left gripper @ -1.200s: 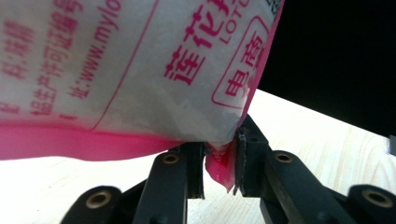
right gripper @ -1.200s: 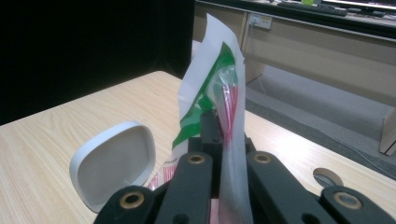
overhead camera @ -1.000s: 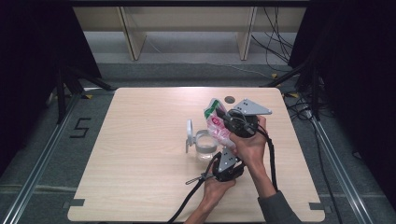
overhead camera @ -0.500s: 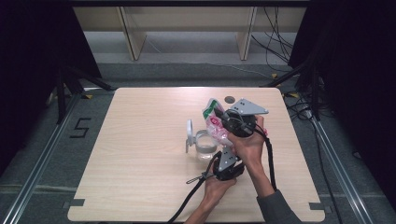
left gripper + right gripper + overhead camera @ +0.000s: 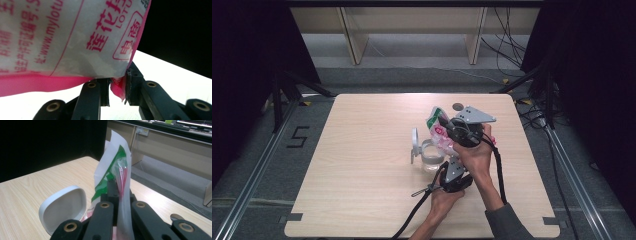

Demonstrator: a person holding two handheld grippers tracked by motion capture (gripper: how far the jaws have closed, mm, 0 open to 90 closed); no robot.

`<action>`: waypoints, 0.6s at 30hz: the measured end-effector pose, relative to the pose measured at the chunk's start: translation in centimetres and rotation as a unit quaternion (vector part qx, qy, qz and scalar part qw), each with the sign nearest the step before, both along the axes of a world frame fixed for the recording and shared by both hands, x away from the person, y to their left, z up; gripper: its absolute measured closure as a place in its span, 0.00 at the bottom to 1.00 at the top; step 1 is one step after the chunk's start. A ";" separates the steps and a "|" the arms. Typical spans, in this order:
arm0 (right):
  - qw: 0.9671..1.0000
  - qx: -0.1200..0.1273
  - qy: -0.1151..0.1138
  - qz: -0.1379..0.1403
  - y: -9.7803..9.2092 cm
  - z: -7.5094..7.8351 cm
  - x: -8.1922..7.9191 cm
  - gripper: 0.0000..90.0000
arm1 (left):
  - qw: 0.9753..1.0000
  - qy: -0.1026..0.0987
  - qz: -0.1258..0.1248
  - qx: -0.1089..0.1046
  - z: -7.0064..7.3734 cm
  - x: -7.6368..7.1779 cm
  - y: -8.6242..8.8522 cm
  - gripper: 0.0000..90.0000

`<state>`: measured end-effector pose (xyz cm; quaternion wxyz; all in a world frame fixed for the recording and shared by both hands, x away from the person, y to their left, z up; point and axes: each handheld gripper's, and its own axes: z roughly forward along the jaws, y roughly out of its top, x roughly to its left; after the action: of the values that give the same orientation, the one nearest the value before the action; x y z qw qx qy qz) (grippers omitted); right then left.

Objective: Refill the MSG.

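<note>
A white plastic bag (image 5: 435,121) with pink and green print hangs over a clear round container (image 5: 430,156) at the table's middle right. My right gripper (image 5: 447,128) is shut on the bag's upper edge (image 5: 113,167), with the film pinched between the jaws (image 5: 116,188). My left gripper (image 5: 451,169) reaches up from below and is shut on the bag's pink bottom corner (image 5: 117,86). The bag's printed side (image 5: 70,37) looms just above the left jaws. The container's white lid (image 5: 415,141) stands hinged open at its left side (image 5: 62,207).
A small dark disc (image 5: 457,106) lies on the wooden table (image 5: 362,165) behind the bag, near the far edge (image 5: 176,217). Cables trail from both grippers toward the near edge. Shelving and floor cables lie beyond the table.
My right gripper has drifted slightly left with the bag's top. The left gripper has kept its hold below.
</note>
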<state>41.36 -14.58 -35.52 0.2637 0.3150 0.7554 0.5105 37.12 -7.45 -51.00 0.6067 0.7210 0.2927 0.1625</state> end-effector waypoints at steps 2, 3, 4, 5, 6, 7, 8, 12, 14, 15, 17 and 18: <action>1.000 0.000 -0.006 0.000 0.0 0.0 0.2 1.00 | 1.000 0.001 0.003 -0.002 0.0 0.0 -0.1 0.84; 1.000 0.000 -0.005 0.004 -0.1 -0.1 0.3 1.00 | 1.000 0.000 0.001 -0.003 0.0 0.0 -0.1 0.84; 1.000 0.001 -0.006 0.003 0.0 -0.1 0.3 1.00 | 1.000 0.001 0.001 -0.005 0.0 0.0 -0.1 0.84; 1.000 -0.005 -0.005 0.003 0.0 -0.1 0.2 1.00 | 1.000 0.001 0.000 -0.005 0.0 0.0 -0.2 0.84; 1.000 -0.007 -0.004 0.001 0.0 0.0 0.2 1.00 | 1.000 -0.001 0.000 -0.004 0.1 0.1 -0.2 0.84; 1.000 -0.004 -0.004 -0.002 0.0 0.0 0.2 1.00 | 1.000 -0.001 0.001 -0.002 0.1 0.0 -0.1 0.84; 1.000 -0.006 -0.008 -0.002 0.0 0.0 0.3 1.00 | 1.000 0.000 0.002 0.000 0.1 0.0 -0.1 0.84; 1.000 -0.004 -0.005 -0.004 0.0 0.0 0.2 1.00 | 1.000 0.000 0.000 -0.002 0.1 0.1 -0.3 0.84; 1.000 -0.006 -0.006 -0.002 0.0 0.0 0.3 1.00 | 1.000 0.002 0.000 -0.004 0.1 0.1 -0.3 0.84; 1.000 -0.005 -0.006 -0.004 0.0 0.0 0.3 1.00 | 1.000 0.001 -0.001 -0.005 0.1 0.1 -0.3 0.84; 1.000 -0.004 -0.008 0.000 0.0 -0.1 0.4 1.00 | 1.000 0.003 -0.001 -0.006 0.1 0.2 -0.3 0.85; 1.000 -0.001 -0.005 0.001 0.0 -0.1 0.3 1.00 | 1.000 0.003 -0.001 -0.006 0.1 0.2 -0.3 0.85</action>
<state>41.71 -14.53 -35.59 0.2674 0.3115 0.7550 0.5113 37.36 -7.74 -50.95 0.6106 0.7178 0.2948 0.1582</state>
